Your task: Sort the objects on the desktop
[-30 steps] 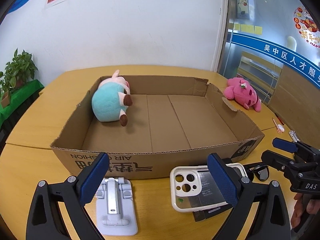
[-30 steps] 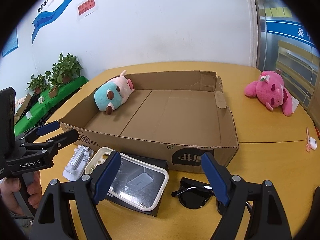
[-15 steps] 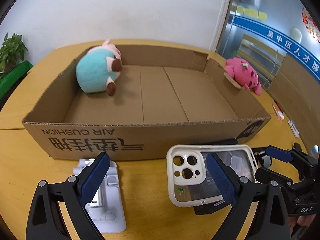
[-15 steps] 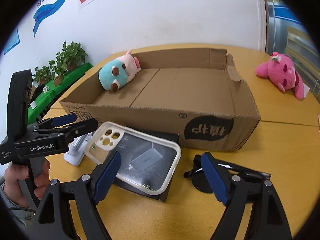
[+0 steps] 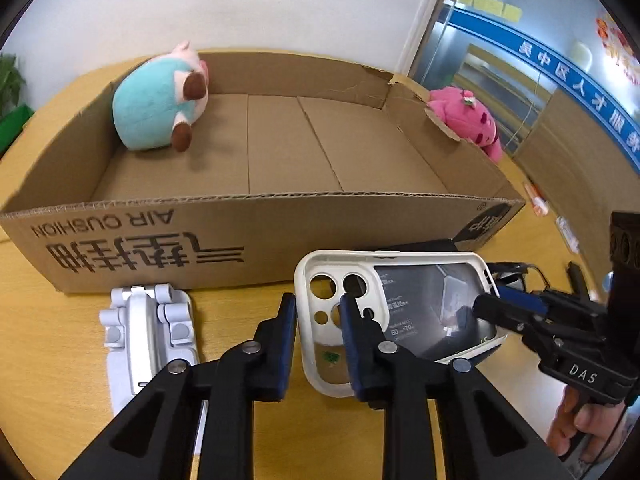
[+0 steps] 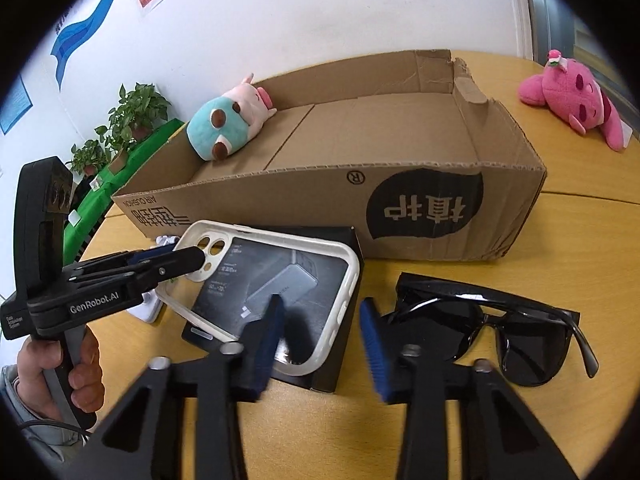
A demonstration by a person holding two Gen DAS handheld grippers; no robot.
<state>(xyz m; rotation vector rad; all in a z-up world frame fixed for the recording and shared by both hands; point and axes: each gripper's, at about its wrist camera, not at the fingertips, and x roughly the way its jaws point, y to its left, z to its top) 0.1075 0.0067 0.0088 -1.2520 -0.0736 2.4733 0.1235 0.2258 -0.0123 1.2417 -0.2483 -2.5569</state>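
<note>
Both claws are set on the one phone case, which lies low in the frame on a black retail box, in front of the cardboard box.

The left claw is closing with the camera-cutout end of the rim between its jaws. I cannot tell whether the pads have bitten yet. The right claw is closing too, astride the opposite end. Gaps still show beside the rim there, so it looks not yet clamped.

**Risks**
- The case is a thin, flexible shell with a soft white rim and a clear glossy back. Pinched at both ends, it may bow or twist, and one end could spring free.
- The black box beneath is smooth-faced and slab-shaped. A jaw reaching too low may catch its edge and drag it across the worktop.
- The sunglasses, glossy black with thin arms, lie just right of the right claw and could be nudged.
- The folded metal phone stand sits at lower left, near the left claw.

**Other textures**
- The cardboard is matte and corrugated, with a torn far corner.
- A fuzzy, rounded teal plush lies inside at upper left.
- A pink plush lies outside at upper right.
</note>
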